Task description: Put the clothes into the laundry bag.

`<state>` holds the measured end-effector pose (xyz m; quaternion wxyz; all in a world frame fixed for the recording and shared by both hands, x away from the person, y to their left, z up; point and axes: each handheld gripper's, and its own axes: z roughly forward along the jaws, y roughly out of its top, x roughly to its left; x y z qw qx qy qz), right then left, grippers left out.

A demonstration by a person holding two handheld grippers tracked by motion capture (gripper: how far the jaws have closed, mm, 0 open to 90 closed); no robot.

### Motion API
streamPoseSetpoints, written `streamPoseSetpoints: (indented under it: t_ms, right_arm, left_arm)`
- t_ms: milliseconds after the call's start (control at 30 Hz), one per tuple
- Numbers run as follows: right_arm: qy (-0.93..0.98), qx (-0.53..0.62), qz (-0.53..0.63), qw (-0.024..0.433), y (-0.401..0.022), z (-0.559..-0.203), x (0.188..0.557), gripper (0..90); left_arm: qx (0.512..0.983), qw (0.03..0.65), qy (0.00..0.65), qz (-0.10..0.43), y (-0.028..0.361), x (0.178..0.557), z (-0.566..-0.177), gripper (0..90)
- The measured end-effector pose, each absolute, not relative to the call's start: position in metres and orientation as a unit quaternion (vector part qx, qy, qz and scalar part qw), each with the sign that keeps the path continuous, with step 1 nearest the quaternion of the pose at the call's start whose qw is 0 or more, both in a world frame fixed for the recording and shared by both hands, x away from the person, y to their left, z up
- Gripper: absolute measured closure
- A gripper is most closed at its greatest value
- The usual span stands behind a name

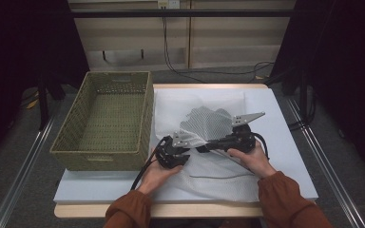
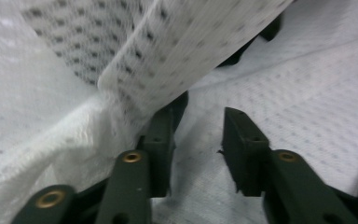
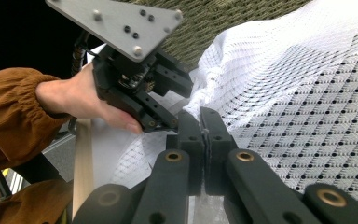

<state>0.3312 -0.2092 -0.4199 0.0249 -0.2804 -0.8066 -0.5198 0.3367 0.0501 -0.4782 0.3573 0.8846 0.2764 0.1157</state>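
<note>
High view showed the whole layout: a white mesh cloth point(image 1: 209, 124) spread over a white-covered table point(image 1: 285, 142), a wicker basket point(image 1: 105, 121) to the left of it, and both hands low on the cloth, the left gripper point(image 1: 188, 153) and right gripper point(image 1: 208, 147) close together with a raised fold of cloth just beyond them. It did not show how the jaws stood; the gripper views did. In the right gripper view the right gripper point(image 3: 204, 128) had its two black fingers point(image 3: 189, 135) clenched together on a thin edge of the cloth point(image 3: 307, 102), which rose from the fingertips and spread away to their right, lifted into a slope. That view also took in the left gripper point(image 3: 179, 109) just beyond the clenched fingertips, held by a hand point(image 3: 74, 100) in a brown sleeve, with the basket point(image 3: 214, 18) behind. In the left gripper view the left gripper point(image 2: 204, 116) had its fingers point(image 2: 242, 144) apart, with flat cloth lying under the gap and no fold pressed between the pads. A bunched fold of the cloth point(image 2: 168, 56) draped over the tip of the left-hand finger and rose away beyond it, touching that finger on its outer side; the right-hand finger stood clear of it.
</note>
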Motion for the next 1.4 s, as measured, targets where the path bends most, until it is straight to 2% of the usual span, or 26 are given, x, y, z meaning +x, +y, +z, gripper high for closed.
streamPoseSetpoints:
  t_ms: [33,67,133,267,300,500,600,767,900,1033,1400]
  right_arm:
    - [-0.806,-0.28,-0.52,0.024,-0.209,-0.42,0.331,89.2]
    - [-0.806,-0.28,-0.521,0.024,-0.21,-0.42,0.331,89.2]
    - [-0.806,-0.28,-0.52,0.024,-0.21,-0.419,0.331,89.2]
    - [-0.806,-0.28,-0.521,0.026,-0.209,-0.419,0.331,89.2]
    - [-0.807,-0.279,-0.52,0.026,-0.209,-0.419,0.331,89.2]
    - [-0.809,-0.273,-0.519,0.03,-0.207,-0.419,0.33,89.2]
    - [-0.812,-0.271,-0.516,0.031,-0.207,-0.42,0.33,89.2]
    - [-0.811,-0.274,-0.516,0.031,-0.208,-0.42,0.33,89.2]
    - [-0.808,-0.277,-0.52,0.029,-0.211,-0.419,0.331,89.2]
    - [-0.807,-0.281,-0.518,0.029,-0.211,-0.42,0.33,89.2]
    - [-0.812,-0.286,-0.508,0.029,-0.214,-0.425,0.325,89.2]
  left_arm:
    - [0.883,0.352,0.282,0.132,0.051,0.338,-0.477,70.6]
    - [0.882,0.353,0.287,0.127,0.053,0.34,-0.478,76.1]
    - [0.876,0.36,0.298,0.115,0.053,0.343,-0.479,79.9]
    - [0.877,0.354,0.298,0.13,0.049,0.348,-0.478,89.4]
    - [0.874,0.359,0.306,0.115,0.047,0.351,-0.479,90.0]
    - [0.863,0.375,0.314,0.127,0.031,0.353,-0.476,88.9]
    - [0.868,0.366,0.307,0.138,0.028,0.351,-0.476,84.5]
    - [0.866,0.381,0.302,0.118,0.033,0.349,-0.477,76.3]
    - [0.87,0.401,0.271,0.093,0.043,0.337,-0.467,73.3]
    - [0.873,0.407,0.252,0.094,0.056,0.323,-0.455,75.6]
    - [0.872,0.414,0.248,0.085,0.094,0.293,-0.439,71.1]
